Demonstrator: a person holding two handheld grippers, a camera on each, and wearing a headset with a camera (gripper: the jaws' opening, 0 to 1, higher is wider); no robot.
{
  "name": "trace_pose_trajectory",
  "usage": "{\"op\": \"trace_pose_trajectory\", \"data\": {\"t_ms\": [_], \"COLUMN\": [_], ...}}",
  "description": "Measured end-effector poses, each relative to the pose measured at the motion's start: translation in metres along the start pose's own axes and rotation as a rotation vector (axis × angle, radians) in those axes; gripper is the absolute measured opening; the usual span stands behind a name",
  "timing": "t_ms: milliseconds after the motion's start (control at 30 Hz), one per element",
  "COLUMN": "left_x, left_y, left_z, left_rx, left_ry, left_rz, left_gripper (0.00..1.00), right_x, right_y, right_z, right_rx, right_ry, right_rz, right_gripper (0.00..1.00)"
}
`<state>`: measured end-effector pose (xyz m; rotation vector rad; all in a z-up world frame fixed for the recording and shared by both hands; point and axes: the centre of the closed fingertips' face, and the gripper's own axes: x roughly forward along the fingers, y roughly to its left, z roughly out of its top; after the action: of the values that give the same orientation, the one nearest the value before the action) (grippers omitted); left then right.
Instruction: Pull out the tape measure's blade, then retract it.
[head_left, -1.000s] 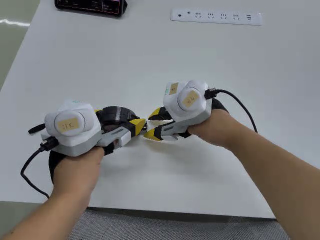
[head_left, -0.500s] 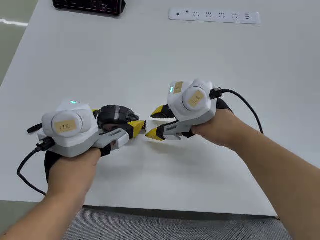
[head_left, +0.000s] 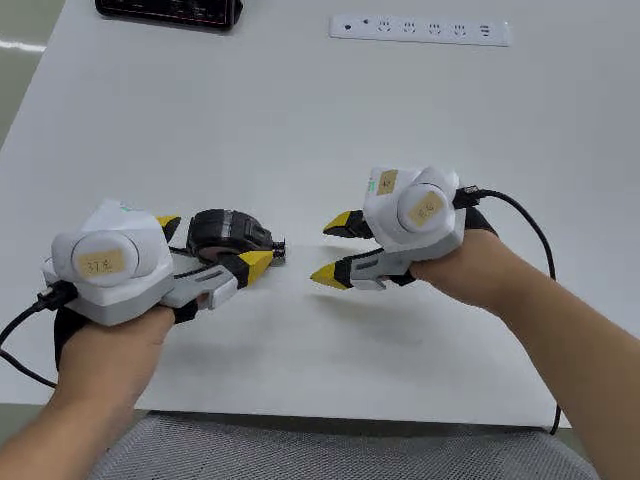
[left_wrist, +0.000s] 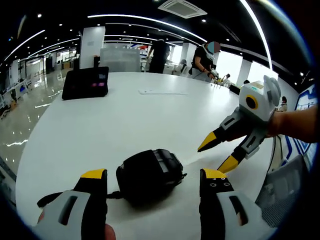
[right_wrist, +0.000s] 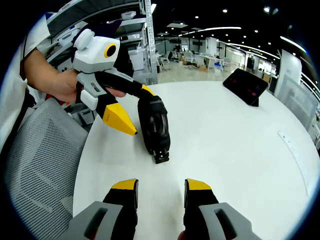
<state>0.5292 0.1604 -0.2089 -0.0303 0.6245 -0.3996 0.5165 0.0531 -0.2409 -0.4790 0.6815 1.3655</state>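
A black tape measure (head_left: 228, 232) lies on the white table (head_left: 300, 130), its blade drawn in and the end hook pointing right. My left gripper (head_left: 212, 243) is open, one yellow-tipped jaw on each side of the case; in the left gripper view the tape measure (left_wrist: 150, 175) sits between the jaws with a gap on both sides. My right gripper (head_left: 331, 250) is open and holds nothing, a short way right of the hook. In the right gripper view the tape measure (right_wrist: 155, 125) lies ahead of my own jaws, with the left gripper (right_wrist: 140, 111) around it.
A white power strip (head_left: 420, 28) and a black device (head_left: 165, 10) sit at the table's far edge. A grey mesh chair (head_left: 300, 450) is below the near edge. Cables trail from both grippers. People stand far behind in the left gripper view.
The right gripper has drawn back to the right, away from the tape measure's hook end. The left gripper has shifted a little to the left and down.
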Motion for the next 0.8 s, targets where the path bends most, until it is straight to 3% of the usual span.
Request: {"op": "trace_pose_trajectory", "data": {"t_ms": [300,800], "left_x": [-0.008,-0.022], "left_y": [-0.005,0.002], "left_z": [0.0,-0.007], "left_rx": [0.058,0.143], "left_ry": [-0.001,0.041], "left_rz": [-0.042,-0.076], "left_gripper": [0.75,0.78], "right_x": [-0.016,-0.043], "right_y": [0.001,-0.004], "right_z": [-0.009,-0.023], "right_rx": [0.002,0.047], "right_ry": [0.011,0.004], "right_rz": [-0.019,-0.124], "right_gripper": [0.37,0.52]}}
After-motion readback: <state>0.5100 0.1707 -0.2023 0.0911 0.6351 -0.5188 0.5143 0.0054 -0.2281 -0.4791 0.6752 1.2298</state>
